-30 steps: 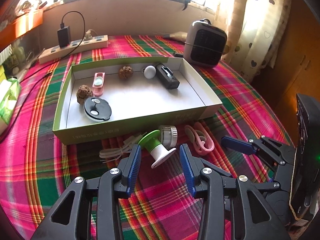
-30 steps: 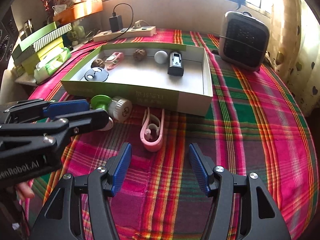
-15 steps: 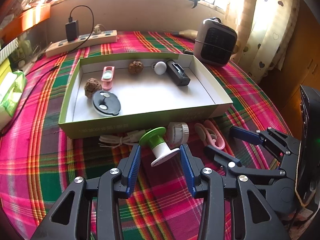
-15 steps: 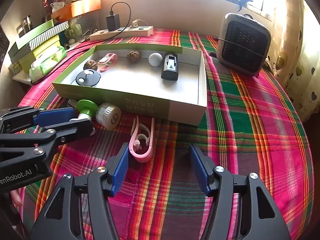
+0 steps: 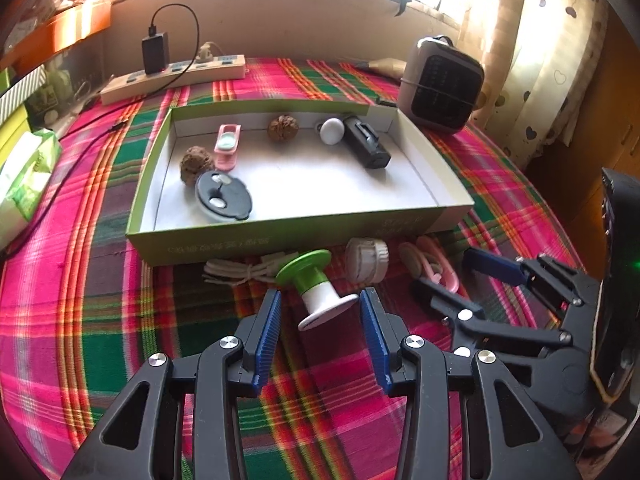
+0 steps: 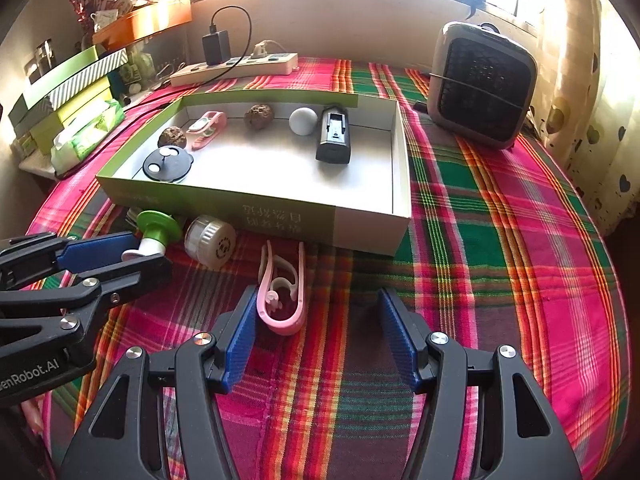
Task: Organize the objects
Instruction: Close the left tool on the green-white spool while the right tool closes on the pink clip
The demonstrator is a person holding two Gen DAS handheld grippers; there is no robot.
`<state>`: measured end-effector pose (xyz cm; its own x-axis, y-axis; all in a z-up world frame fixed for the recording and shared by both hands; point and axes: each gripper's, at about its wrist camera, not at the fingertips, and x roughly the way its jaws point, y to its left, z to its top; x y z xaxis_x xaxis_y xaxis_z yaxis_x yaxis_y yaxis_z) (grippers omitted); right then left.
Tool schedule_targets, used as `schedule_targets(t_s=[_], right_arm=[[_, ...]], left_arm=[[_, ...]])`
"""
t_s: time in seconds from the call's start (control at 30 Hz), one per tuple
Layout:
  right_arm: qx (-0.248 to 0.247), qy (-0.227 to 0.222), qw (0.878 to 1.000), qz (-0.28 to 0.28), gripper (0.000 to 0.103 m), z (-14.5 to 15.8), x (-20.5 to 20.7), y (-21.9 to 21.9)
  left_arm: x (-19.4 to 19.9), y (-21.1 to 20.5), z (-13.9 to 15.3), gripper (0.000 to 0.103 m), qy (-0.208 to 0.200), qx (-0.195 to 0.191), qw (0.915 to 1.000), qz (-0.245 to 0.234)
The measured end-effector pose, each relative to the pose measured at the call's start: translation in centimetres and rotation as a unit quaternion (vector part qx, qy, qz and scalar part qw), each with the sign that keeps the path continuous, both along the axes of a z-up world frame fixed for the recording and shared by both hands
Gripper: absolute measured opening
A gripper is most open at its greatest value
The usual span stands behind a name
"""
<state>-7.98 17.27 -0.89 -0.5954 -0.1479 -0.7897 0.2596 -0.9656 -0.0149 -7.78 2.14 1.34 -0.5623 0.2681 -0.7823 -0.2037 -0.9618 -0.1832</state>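
Both of my claws are apart and empty. My left gripper (image 5: 320,318) hangs over the green-and-white plastic spool-shaped piece (image 5: 316,286), which lies tipped on its side on the plaid tablecloth (image 5: 100,320), just outside the near wall of the shallow green cardboard box with a white inside (image 5: 224,242). Its white flange sits between my blue pads, not touched by either. The green flange points toward the box.

Handling guess: hard moulded plastic, light, stiff, smooth. Rounded, so it may roll or squirt out if I pinch the flange rims. Best hold looks like the narrow waist between the two discs, pads square across it; the flanges would then stop it sliding through.

My right gripper (image 6: 318,336) is also spread wide, with the pink flexible plastic clip (image 6: 282,292) lying on the cloth just ahead, nearer its left pad. Thin, springy, looks light; it would likely flex and twist if squeezed at the open arms. I'd take it at the closed looped end, which is closest to me.

The ribbed white round cap (image 6: 210,240) rests between spool and clip, close to the box wall. A coiled white cable (image 5: 240,270) lies beside the spool: soft, floppy, could snag.

Already in the box: two brown walnuts, a white ball, a black rectangular device, a dark round lid, a pink case.
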Motion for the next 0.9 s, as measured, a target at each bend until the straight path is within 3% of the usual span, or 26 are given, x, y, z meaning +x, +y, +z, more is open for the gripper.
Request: schedule_targets(t_s=[0.7, 0.9], right_arm=[[-0.006, 0.001, 1.000, -0.011, 0.060, 0.0, -0.5, 0.1], [-0.007, 0.005, 1.000, -0.012, 0.041, 0.1, -0.3, 0.2]], left_arm=[[-0.6, -0.7, -0.8, 0.036, -0.013, 0.021, 0.9995, 0.020], [-0.5, -1.1, -0.8, 0.030, -0.012, 0.023, 0.9994, 0.024]])
